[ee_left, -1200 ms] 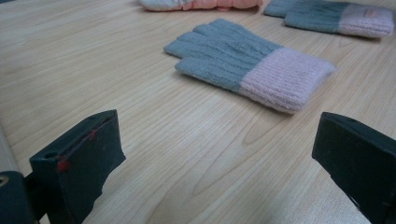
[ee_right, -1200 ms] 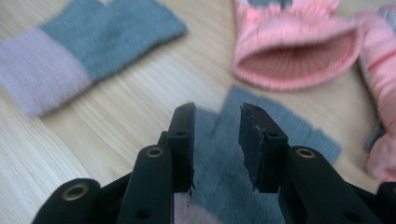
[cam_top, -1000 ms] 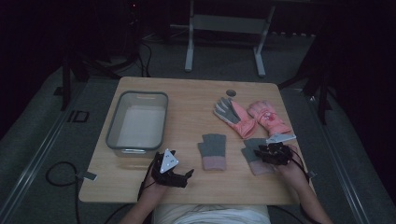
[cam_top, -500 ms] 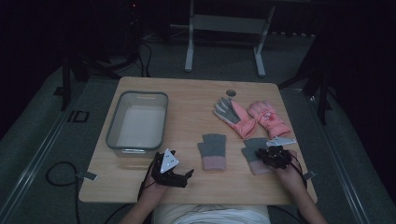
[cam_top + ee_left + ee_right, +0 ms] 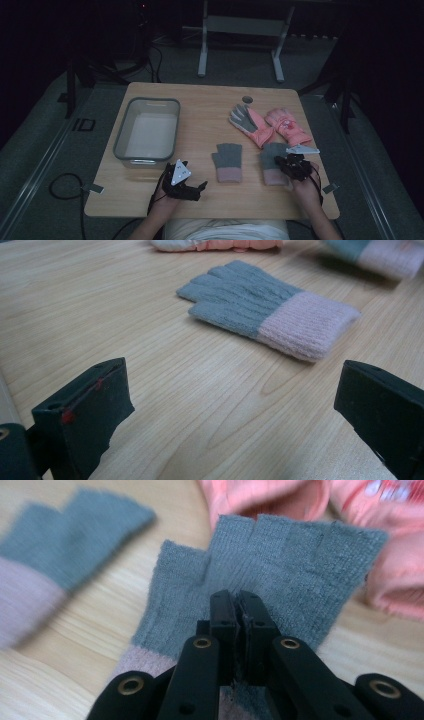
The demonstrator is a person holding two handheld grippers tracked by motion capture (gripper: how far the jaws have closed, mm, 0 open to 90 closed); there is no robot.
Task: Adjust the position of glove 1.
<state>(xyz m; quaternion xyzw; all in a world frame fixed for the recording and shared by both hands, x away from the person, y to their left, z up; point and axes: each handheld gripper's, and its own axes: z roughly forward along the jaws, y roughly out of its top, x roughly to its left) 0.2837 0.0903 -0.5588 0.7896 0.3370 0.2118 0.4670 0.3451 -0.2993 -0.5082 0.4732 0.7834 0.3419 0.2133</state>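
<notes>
High view: on the wooden table a clear bin sits left, two pink gloves lie far right, and two grey fingerless gloves with pink cuffs lie near the front edge. The left gripper rests apart from them; the right gripper sits on the right grey glove.

Left gripper view: jaws spread wide, empty, the left grey glove ahead.

Right gripper view: jaws pressed together, pinching the right grey glove's knit.
</notes>
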